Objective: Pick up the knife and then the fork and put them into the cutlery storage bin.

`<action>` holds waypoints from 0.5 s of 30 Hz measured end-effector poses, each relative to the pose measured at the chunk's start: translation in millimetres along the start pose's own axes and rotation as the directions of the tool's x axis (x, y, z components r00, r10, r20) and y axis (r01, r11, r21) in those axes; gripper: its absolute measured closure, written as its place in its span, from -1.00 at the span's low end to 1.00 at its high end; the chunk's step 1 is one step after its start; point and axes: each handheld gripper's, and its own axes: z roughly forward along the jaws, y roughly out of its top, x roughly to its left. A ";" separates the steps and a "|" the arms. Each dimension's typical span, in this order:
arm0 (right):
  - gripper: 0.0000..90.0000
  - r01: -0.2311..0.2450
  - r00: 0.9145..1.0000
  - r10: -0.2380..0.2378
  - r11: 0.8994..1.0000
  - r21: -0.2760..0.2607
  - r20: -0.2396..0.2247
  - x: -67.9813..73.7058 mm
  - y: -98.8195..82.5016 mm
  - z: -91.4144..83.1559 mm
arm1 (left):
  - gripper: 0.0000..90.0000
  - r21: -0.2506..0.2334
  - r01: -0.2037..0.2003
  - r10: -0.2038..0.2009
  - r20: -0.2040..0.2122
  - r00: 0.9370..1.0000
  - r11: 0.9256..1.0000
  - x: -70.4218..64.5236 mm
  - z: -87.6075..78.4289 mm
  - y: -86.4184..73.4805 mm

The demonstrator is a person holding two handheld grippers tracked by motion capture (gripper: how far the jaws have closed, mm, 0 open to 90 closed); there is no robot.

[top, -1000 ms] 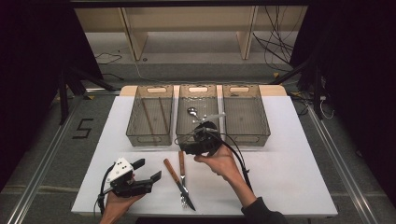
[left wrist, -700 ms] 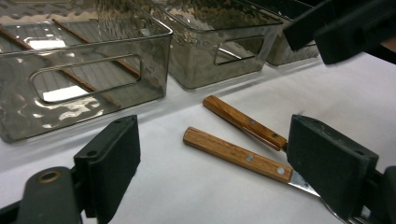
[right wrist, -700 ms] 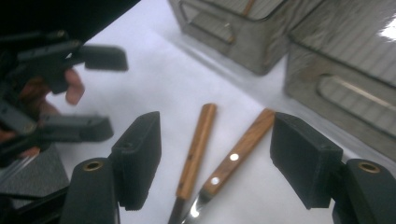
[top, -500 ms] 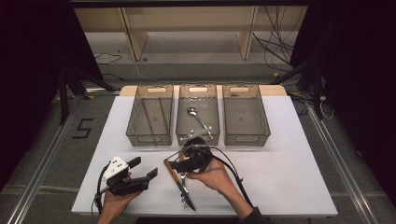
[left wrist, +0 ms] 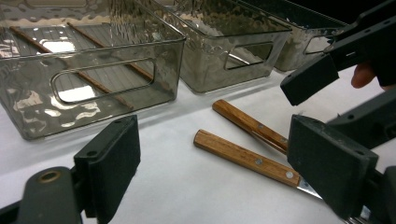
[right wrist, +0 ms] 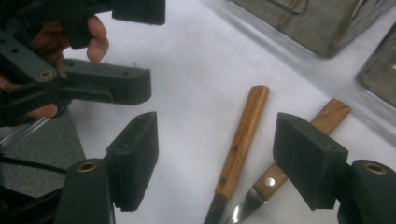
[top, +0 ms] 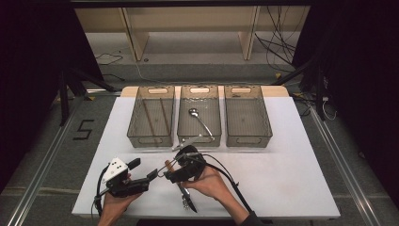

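Two wooden-handled utensils [top: 186, 197] lie side by side on the white table [top: 282, 179] near its front edge. Their handles [right wrist: 240, 140] [right wrist: 327, 116] show between the open jaws of my right gripper [right wrist: 217, 135], which hovers just above them [top: 170, 170] without touching. My left gripper [top: 143, 168] is held low at the front left, open and empty, and faces the same handles [left wrist: 245, 156]. In the left gripper view [left wrist: 219, 158] the right gripper's jaws reach in from the right.
Three clear bins stand in a row at the back of the table. The left bin [top: 134, 134] holds chopsticks [top: 150, 117], the middle bin [top: 181, 134] holds a spoon [top: 200, 120], and nothing shows in the right bin [top: 268, 134]. Cables trail from both grippers.
My right gripper has come back from the front of the middle bin toward the table's front edge and sunk over the wooden-handled utensils. The left gripper has kept still.
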 end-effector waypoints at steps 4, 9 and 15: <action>-0.29 0.011 1.000 -0.011 1.000 0.020 -0.013 3.0 -1.1 4.9 | -0.61 0.000 0.003 -0.003 -0.005 1.000 1.000 0.5 -0.7 -0.2; -0.29 0.019 1.000 -0.018 0.999 0.042 -0.017 5.3 -2.4 13.0 | -0.62 -0.007 0.000 0.000 -0.010 1.000 1.000 0.5 -3.2 -0.4; -0.21 0.041 0.999 -0.041 0.996 0.085 -0.004 8.2 -3.3 23.2 | -0.62 -0.018 0.001 -0.001 -0.018 1.000 1.000 1.7 -5.9 -0.5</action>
